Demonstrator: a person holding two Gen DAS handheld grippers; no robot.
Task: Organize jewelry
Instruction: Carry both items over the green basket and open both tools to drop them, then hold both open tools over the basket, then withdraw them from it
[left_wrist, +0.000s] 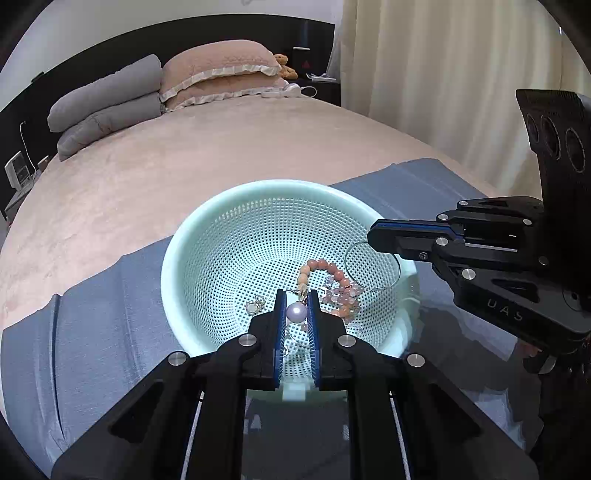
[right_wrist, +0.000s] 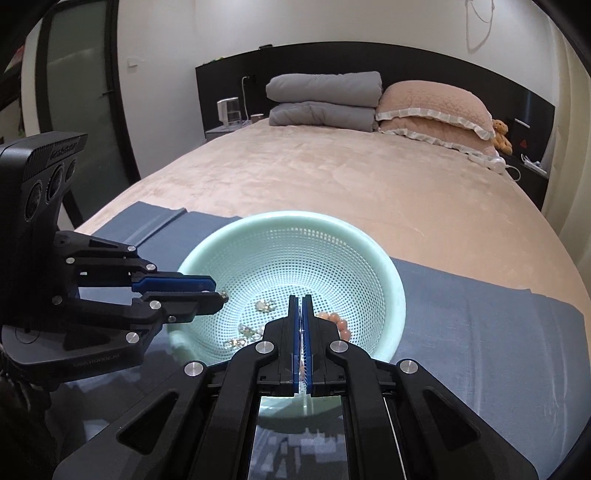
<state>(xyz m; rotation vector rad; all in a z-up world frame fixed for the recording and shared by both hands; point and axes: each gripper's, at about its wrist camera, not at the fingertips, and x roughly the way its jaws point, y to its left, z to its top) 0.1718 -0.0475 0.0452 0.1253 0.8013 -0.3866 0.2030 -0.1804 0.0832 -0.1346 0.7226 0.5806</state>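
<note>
On the bed, a basket (left_wrist: 192, 236) sits on a blue cloth (left_wrist: 92, 325). The left gripper (left_wrist: 296, 310) has its jaws pinched on a pearl (left_wrist: 296, 312) over the basket. The right gripper (left_wrist: 373, 236) is squeezed tight on a thin hoop (left_wrist: 396, 277). Beads (left_wrist: 332, 280) lie inside. The pearl looks smooth and slippery, so hold its middle. The hoop looks light and bendy.

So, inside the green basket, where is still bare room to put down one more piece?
The far half of the pale green perforated plastic basket is bare mesh up to its rim. The near bottom is crowded: peach bead bracelet, small silver pieces. Left gripper holds a pearl earring there.
</note>
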